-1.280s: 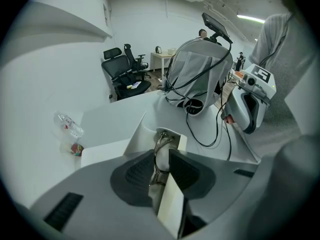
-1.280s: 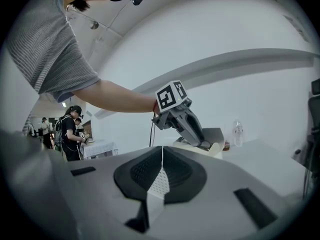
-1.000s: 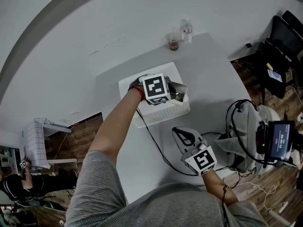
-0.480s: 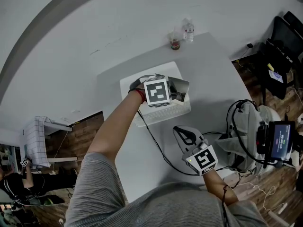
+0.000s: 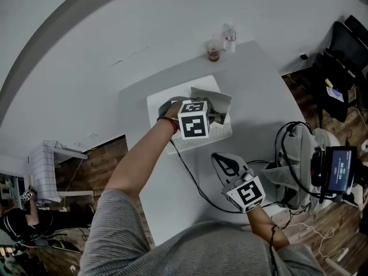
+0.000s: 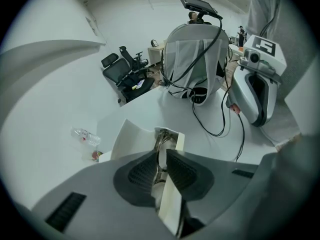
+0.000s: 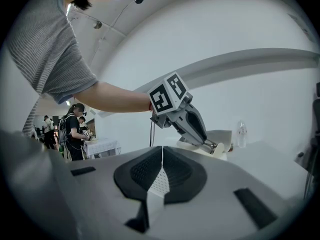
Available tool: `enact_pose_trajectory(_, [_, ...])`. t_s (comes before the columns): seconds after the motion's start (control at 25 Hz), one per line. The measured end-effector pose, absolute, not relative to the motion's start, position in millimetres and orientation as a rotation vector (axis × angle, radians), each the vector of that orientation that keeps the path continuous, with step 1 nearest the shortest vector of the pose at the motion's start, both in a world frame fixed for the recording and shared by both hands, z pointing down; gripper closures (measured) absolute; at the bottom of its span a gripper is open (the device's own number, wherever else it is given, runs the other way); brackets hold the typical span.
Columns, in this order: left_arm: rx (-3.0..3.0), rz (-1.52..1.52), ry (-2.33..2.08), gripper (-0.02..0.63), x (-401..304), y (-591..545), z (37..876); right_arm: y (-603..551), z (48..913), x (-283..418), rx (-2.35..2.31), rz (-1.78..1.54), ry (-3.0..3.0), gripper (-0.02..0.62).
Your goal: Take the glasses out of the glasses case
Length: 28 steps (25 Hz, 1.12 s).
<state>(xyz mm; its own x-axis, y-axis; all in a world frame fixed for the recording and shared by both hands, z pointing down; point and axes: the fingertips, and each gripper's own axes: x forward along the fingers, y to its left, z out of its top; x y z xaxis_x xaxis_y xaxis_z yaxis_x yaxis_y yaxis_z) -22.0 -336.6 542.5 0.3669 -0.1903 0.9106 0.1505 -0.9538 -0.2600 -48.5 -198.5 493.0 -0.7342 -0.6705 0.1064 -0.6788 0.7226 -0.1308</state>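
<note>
An open, pale glasses case [image 5: 214,103] lies in a white basket [image 5: 163,104] on the white table, its lid [image 6: 131,140] raised. My left gripper [image 5: 210,118] points steeply down into the case. Its jaws are closing, with the thin metal frame of the glasses [image 6: 161,143] pinched between the dark pads [image 6: 142,173] beside the case's cream wall [image 6: 170,204]. In the right gripper view the left gripper [image 7: 214,146] holds that metal at its tip over the case. My right gripper [image 5: 222,164] rests near the table's front edge, shut and empty [image 7: 162,165].
A water bottle [image 5: 229,37] and a small cup [image 5: 213,52] stand at the table's far edge. A black cable [image 5: 190,180] runs across the table. A grey bag with cables [image 5: 299,160], a screen [image 5: 339,171] and an office chair [image 5: 345,48] are at the right.
My left hand has rolled and tipped over the case, so its marker cube now sits a little lower and further right. The case lid stands more upright. The right gripper has not moved.
</note>
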Motion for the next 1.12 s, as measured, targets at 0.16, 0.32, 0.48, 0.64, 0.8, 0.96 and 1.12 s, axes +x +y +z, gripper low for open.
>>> enact_pose_trajectory(0.16, [-2.303,-1.618,0.081,0.538,-24.2,-339.5,539.9,-197.6,490.2,-48.5,1.128,0.241,-2.869,0.581])
enact_pose_trajectory(0.32, [-2.272,-1.587,0.175,0.552,-27.9,-349.4,532.8,-197.7,488.6,-47.7,1.133,0.235,-2.865,0.581])
enact_pose_trajectory(0.48, [-2.223,-1.56,0.226,0.58,-31.0,-352.1,536.7,-197.2,489.5,-47.5,1.133,0.23,-2.864,0.581])
enact_pose_trajectory(0.64, [-2.208,-1.553,0.247,0.581,-32.7,-351.1,540.6,-198.0,489.1,-47.8,1.13,0.233,-2.861,0.581])
enact_pose_trajectory(0.8, [-2.205,-1.543,0.274,0.581,-30.6,-354.1,539.7,-198.5,489.3,-45.8,1.134,0.235,-2.859,0.581])
enact_pose_trajectory(0.96, [-2.205,-1.545,0.283,0.581,-32.6,-354.2,540.4,-198.1,489.7,-46.0,1.13,0.227,-2.856,0.581])
enact_pose_trajectory(1.12, [-2.211,-1.544,0.289,0.581,-32.5,-354.0,540.3,-197.9,489.9,-45.7,1.13,0.232,-2.859,0.581])
